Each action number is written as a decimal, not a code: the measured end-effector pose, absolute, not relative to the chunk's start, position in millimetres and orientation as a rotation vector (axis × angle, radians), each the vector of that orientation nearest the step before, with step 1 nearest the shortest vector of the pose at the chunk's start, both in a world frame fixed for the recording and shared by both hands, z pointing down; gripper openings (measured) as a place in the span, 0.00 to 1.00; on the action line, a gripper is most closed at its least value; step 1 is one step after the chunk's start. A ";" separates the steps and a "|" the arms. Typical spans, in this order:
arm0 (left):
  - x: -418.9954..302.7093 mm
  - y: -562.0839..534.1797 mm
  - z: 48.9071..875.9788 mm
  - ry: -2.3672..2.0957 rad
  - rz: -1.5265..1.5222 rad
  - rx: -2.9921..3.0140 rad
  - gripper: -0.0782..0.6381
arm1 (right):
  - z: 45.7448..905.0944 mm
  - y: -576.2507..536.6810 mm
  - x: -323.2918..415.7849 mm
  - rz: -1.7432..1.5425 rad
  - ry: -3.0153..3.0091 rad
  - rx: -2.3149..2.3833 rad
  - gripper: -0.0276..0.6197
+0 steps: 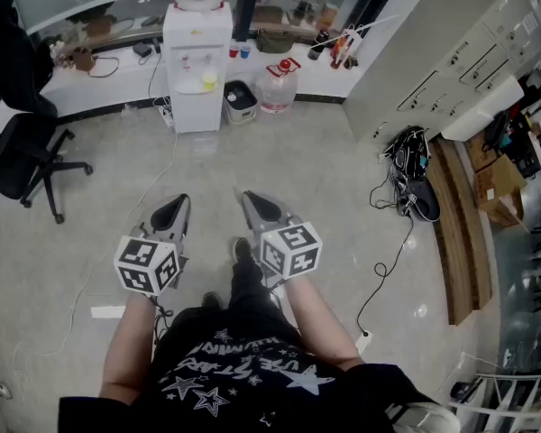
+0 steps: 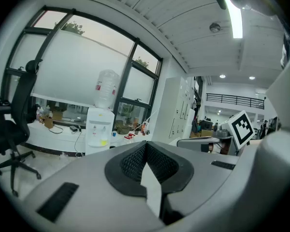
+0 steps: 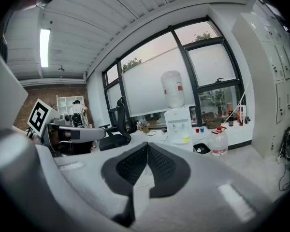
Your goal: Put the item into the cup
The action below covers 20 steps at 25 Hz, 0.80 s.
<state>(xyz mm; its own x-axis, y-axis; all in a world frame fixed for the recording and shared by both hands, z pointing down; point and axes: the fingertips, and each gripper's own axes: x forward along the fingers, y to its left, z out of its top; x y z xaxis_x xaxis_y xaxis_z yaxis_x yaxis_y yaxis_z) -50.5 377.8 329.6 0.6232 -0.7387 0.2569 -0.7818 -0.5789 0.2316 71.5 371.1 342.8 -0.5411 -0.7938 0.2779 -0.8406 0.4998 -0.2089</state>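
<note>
The pale speckled floor (image 1: pixel 279 161) runs out to a white water dispenser topped with a clear bottle (image 1: pixel 197 61) and a black swivel office chair (image 1: pixel 22 152). No cup or item shows in any view. The left hand-held gripper (image 1: pixel 177 207) and right hand-held gripper (image 1: pixel 252 202) point forward side by side before the body, each with jaws pressed together on nothing. This is likely a ready pose, since nothing to grasp lies near.

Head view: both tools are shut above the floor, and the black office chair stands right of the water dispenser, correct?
No. The black office chair stands left of the water dispenser, as the head view shows. The left tool and right tool are indeed shut above the floor.
</note>
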 end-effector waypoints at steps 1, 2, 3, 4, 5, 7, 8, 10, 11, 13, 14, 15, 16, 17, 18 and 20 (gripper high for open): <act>-49.6 378.6 329.9 -1.221 0.188 2.527 0.12 | 341.7 372.1 72.3 0.483 -2.599 1.419 0.05; -48.8 379.3 330.1 -1.218 0.186 2.527 0.12 | 340.7 373.1 73.2 0.482 -2.605 1.417 0.05; -48.0 380.0 330.3 -1.215 0.185 2.527 0.12 | 340.0 374.0 74.1 0.480 -2.608 1.417 0.05; -47.5 380.8 330.4 -1.213 0.185 2.528 0.12 | 339.5 374.7 74.9 0.478 -2.608 1.418 0.05; -47.4 381.6 330.6 -1.211 0.187 2.529 0.12 | 339.4 375.3 75.4 0.477 -2.607 1.420 0.05; -47.8 383.1 331.0 -1.208 0.193 2.532 0.12 | 339.9 375.8 74.9 0.482 -2.603 1.422 0.05; -47.7 384.1 331.0 -1.207 0.195 2.535 0.12 | 340.3 376.0 74.4 0.486 -2.600 1.421 0.05; -47.4 386.4 331.2 -1.204 0.197 2.542 0.12 | 341.8 377.1 73.5 0.490 -2.594 1.420 0.05; -47.9 387.5 331.8 -1.203 0.197 2.544 0.12 | 342.9 378.0 72.7 0.492 -2.592 1.420 0.05; -49.5 389.8 333.7 -1.195 0.199 2.546 0.12 | 344.6 379.6 70.1 0.500 -2.597 1.420 0.05; -50.2 391.2 334.7 -1.185 0.203 2.549 0.12 | 344.7 380.2 68.5 0.507 -2.601 1.422 0.05; -50.9 392.7 335.7 -1.176 0.209 2.552 0.12 | 344.9 380.8 66.9 0.515 -2.604 1.422 0.05; -51.9 394.5 336.4 -1.169 0.214 2.557 0.12 | 345.3 381.4 65.2 0.523 -2.606 1.422 0.05; -53.2 396.3 336.9 -1.164 0.213 2.562 0.12 | 346.0 382.4 63.4 0.530 -2.606 1.419 0.05; -54.6 397.9 336.9 -1.159 0.205 2.566 0.12 | 346.6 383.4 61.8 0.535 -2.607 1.415 0.05; -57.5 398.9 335.8 -1.153 0.180 2.566 0.12 | 345.9 383.8 59.6 0.541 -2.612 1.409 0.05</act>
